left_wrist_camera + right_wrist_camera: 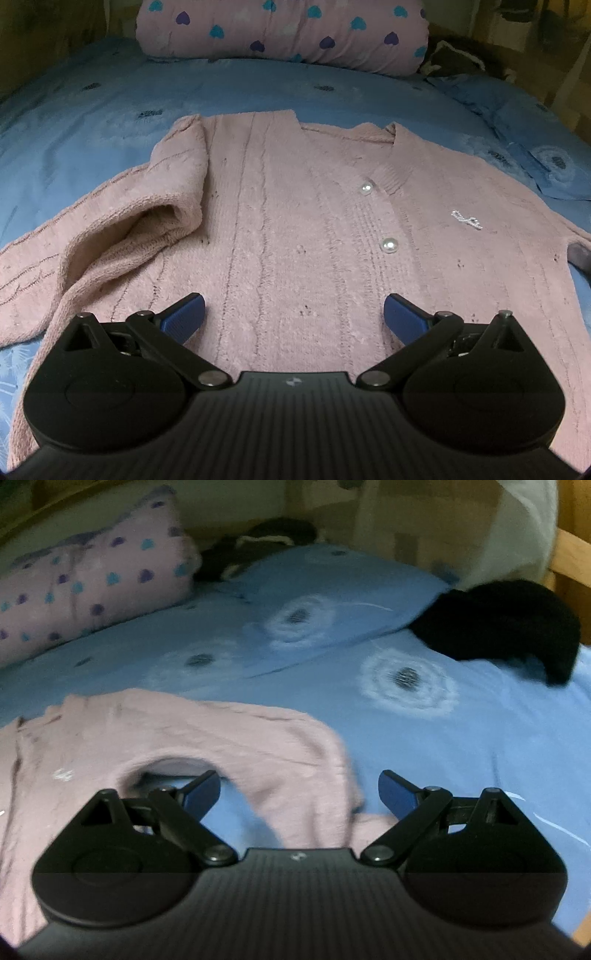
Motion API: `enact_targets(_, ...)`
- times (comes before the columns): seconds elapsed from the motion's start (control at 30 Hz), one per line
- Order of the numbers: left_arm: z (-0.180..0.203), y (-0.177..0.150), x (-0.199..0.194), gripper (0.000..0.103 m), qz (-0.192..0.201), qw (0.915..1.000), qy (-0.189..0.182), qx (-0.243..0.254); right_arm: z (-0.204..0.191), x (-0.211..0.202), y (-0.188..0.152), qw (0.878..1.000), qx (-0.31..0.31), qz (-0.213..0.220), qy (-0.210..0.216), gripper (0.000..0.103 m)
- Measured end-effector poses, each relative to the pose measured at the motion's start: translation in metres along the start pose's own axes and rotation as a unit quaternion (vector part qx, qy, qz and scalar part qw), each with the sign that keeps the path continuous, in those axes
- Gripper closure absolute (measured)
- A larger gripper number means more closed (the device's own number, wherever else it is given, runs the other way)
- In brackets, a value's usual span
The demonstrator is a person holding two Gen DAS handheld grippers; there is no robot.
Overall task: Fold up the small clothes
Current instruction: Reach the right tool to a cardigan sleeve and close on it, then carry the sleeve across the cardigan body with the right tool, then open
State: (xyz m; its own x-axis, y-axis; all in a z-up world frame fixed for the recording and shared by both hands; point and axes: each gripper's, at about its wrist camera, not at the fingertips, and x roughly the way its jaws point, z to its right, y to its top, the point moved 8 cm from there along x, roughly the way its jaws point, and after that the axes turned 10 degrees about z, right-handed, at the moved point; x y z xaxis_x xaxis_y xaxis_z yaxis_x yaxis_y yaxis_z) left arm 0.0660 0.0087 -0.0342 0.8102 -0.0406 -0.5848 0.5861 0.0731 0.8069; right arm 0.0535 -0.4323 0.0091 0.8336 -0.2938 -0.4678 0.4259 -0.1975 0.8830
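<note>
Cardigan [295, 221], pink knit, lies flat on blue bedsheet [92, 122]. Left gripper [294, 314] hovers over its lower body, jaws spread wide, holding nothing. Right gripper [299, 794], equally spread and empty, straddles its curved sleeve [295, 746].

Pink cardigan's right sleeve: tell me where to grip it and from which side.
Grip the sleeve at its outer curved edge, coming in from the right hand-held gripper side, open jaws straddling it. It arches outward on the blue bedsheet, leaving that edge free.
</note>
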Motion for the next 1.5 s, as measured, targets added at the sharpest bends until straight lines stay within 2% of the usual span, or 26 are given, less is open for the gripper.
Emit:
enact_targets(0.1, 0.000, 0.001, 0.001, 0.000, -0.001, 1.0000, -0.002, -0.002, 0.017, 0.010, -0.007, 1.000, 0.020, -0.014, -0.013, 0.009)
enact_targets(0.23, -0.001, 0.003, 0.001, 0.000, 0.001, 1.0000, -0.006, -0.006, 0.028, 0.028, -0.033, 0.995, 0.076, -0.060, 0.008, 0.010)
enact_targets(0.43, -0.002, 0.004, 0.003, 0.000, -0.002, 0.9999, -0.005, -0.011, 0.034, 0.025, -0.036, 0.992, 0.113, -0.060, 0.016, 0.009)
enact_targets(0.53, -0.002, 0.007, 0.003, 0.000, 0.002, 0.9999, -0.008, -0.010, 0.033, 0.026, -0.035, 0.992, 0.113, -0.056, 0.023, 0.017)
enact_targets(0.67, -0.003, 0.006, 0.001, 0.000, 0.002, 0.9999, -0.010, -0.009, 0.036, 0.022, -0.030, 0.986, 0.150, -0.039, 0.067, 0.018)
enact_targets(0.77, -0.003, 0.006, 0.000, 0.000, 0.000, 0.9999, -0.013, -0.008, 0.040, 0.019, -0.028, 0.980, 0.179, -0.035, 0.084, 0.018)
enact_targets(0.9, -0.004, 0.006, -0.001, 0.000, 0.000, 0.9999, -0.011, -0.007, 0.042, 0.018, -0.028, 0.979, 0.185, -0.039, 0.079, 0.021)
enact_targets(0.97, -0.004, 0.007, -0.001, 0.000, 0.001, 0.9999, -0.012, -0.007, 0.041, 0.020, -0.030, 0.982, 0.171, -0.048, 0.062, 0.034)
enact_targets(1.03, -0.005, 0.008, -0.003, 0.000, 0.004, 0.9999, -0.012, -0.005, 0.041, 0.023, -0.031, 0.987, 0.146, -0.056, 0.033, 0.065)
enact_targets(1.13, -0.006, 0.012, -0.007, 0.000, 0.011, 0.9998, -0.015, 0.000, 0.044, 0.024, -0.025, 0.988, 0.144, -0.056, 0.021, 0.078)
enact_targets(1.27, -0.010, 0.014, -0.011, 0.000, 0.015, 0.9998, -0.017, 0.001, 0.042, 0.019, -0.002, 0.987, 0.153, -0.043, 0.032, 0.080)
enact_targets(1.5, -0.017, 0.016, -0.013, 0.000, 0.013, 0.9998, -0.013, -0.009, 0.009, 0.001, 0.063, 0.983, 0.157, -0.009, 0.094, 0.081)
